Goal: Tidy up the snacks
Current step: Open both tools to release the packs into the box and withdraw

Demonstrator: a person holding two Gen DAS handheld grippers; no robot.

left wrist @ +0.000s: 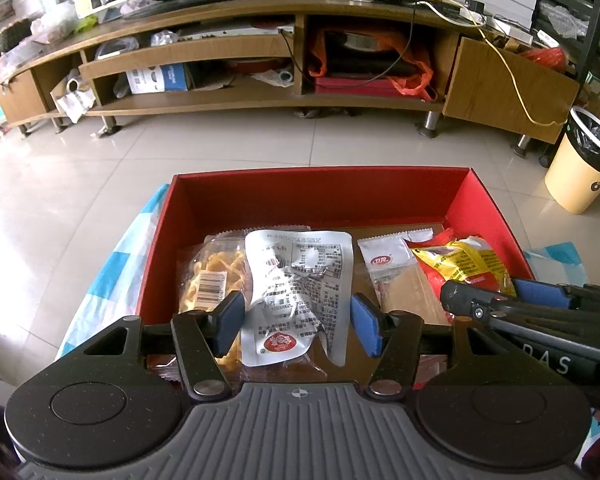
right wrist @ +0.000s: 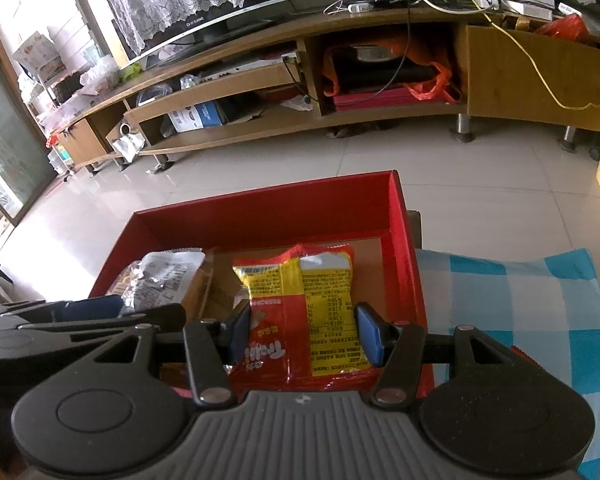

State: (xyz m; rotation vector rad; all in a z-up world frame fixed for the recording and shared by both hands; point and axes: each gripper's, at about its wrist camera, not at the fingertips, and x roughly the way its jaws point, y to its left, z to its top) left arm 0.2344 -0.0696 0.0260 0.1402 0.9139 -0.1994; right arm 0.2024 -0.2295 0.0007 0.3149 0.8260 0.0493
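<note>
A red box [left wrist: 320,196] with a cardboard floor sits on a blue-and-white checked cloth [right wrist: 500,300]. My left gripper [left wrist: 298,326] is shut on a crumpled white snack packet [left wrist: 300,280] and holds it low inside the box. Under it lies a clear bag of yellow crisps [left wrist: 212,276], and a small white sachet [left wrist: 384,260] lies to its right. My right gripper [right wrist: 304,334] is shut on a red-and-yellow snack packet [right wrist: 308,304] over the box's right half. That gripper [left wrist: 500,300] also shows at the right of the left wrist view.
A long wooden TV stand [left wrist: 260,100] with cluttered shelves runs along the far wall, with a screen on top. A cream waste bin [left wrist: 580,168] stands on the tiled floor at the right. The red box rim [right wrist: 268,208] stands up around both grippers.
</note>
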